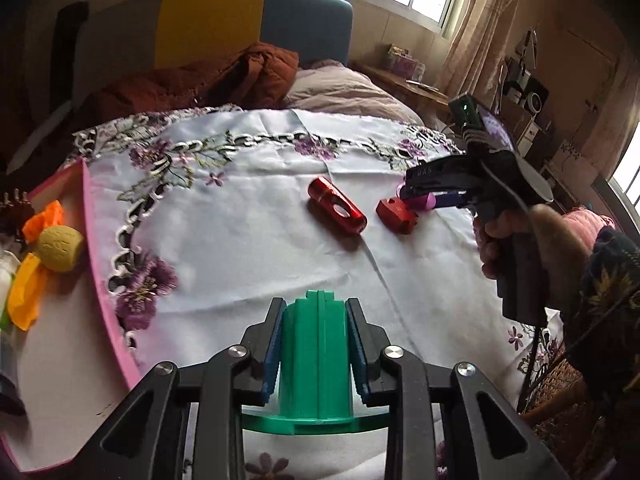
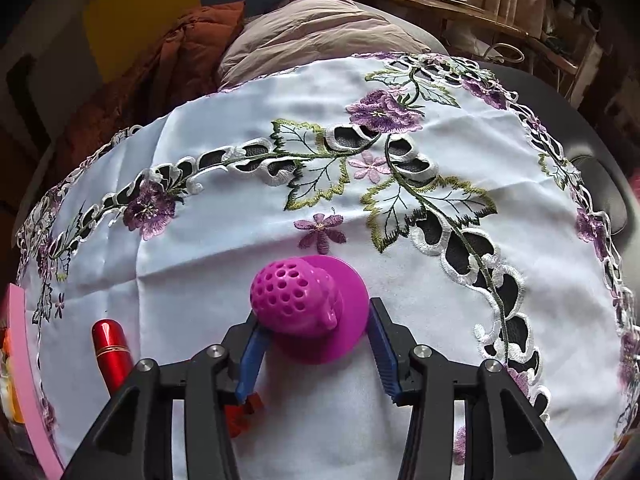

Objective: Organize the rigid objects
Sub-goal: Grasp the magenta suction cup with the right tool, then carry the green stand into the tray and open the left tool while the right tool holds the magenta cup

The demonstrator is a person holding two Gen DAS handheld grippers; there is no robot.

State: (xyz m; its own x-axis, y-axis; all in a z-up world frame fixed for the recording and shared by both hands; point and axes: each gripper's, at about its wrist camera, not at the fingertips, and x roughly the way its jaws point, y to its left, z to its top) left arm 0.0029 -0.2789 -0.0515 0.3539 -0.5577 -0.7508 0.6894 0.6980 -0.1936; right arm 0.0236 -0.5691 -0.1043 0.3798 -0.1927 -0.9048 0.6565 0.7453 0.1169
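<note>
My left gripper [image 1: 315,305] is shut on a green plastic cylinder with a flat base flange [image 1: 316,356], held above the white embroidered cloth [image 1: 248,240]. Farther off on the cloth lie a shiny red cylinder with a hole [image 1: 337,211] and a red block [image 1: 396,214]. My right gripper [image 1: 420,196] hovers just over that block, shut on a magenta piece [image 1: 426,201]. In the right wrist view the magenta perforated dome on a disc [image 2: 296,300] sits tilted between the blue pads [image 2: 386,350]. The red cylinder [image 2: 110,348] lies at lower left, and the red block [image 2: 244,410] is partly hidden under the left finger.
A pink-rimmed tray [image 1: 90,216] at the left holds a yellow ball [image 1: 58,248] and orange items [image 1: 26,292]. Behind the cloth are a rust-coloured jacket [image 1: 200,80] and a pillow [image 1: 340,88]. A person's hand and patterned sleeve [image 1: 600,288] are at the right.
</note>
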